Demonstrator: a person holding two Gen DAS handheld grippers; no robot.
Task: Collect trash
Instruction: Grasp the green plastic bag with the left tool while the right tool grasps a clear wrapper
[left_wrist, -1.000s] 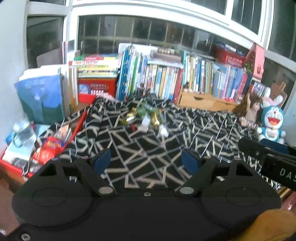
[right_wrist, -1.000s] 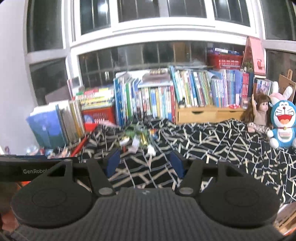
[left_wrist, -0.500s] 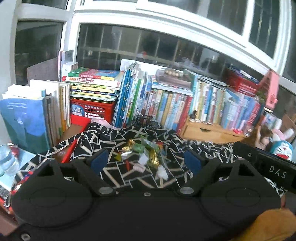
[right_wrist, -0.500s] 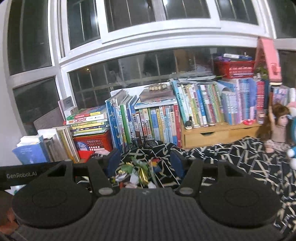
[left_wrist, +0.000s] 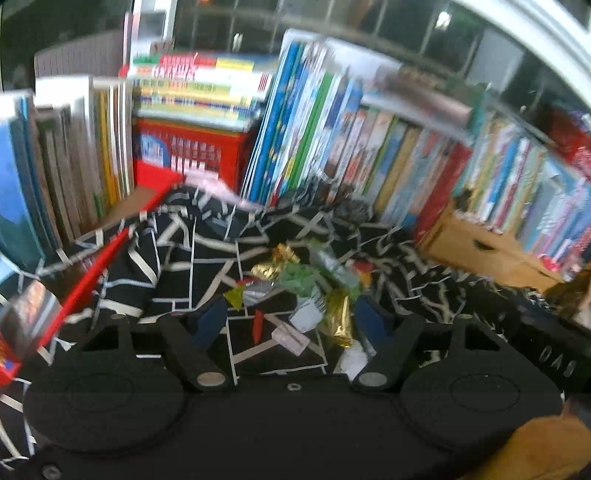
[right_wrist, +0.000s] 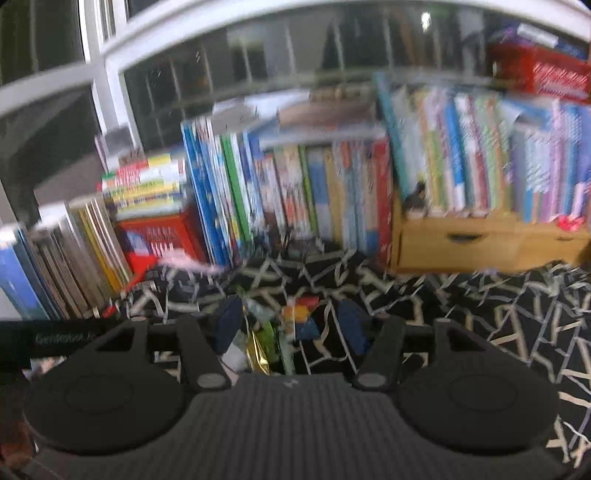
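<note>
Scattered trash (left_wrist: 310, 291): crumpled gold, green, white and red wrappers, lying loosely heaped on the black, white-lined cloth (left_wrist: 192, 251) before upright books.

White lettering on the right gripper's black bar (left_wrist: 554, 356) at the right edge of the left wrist view reads "DAS" — blurred and tilted. In the right wrist view, the left gripper's bar (right_wrist: 62, 338) bears "GenRobot" — smeared by motion. The book spines (right_wrist: 280, 199) are too blurred to read.
</note>
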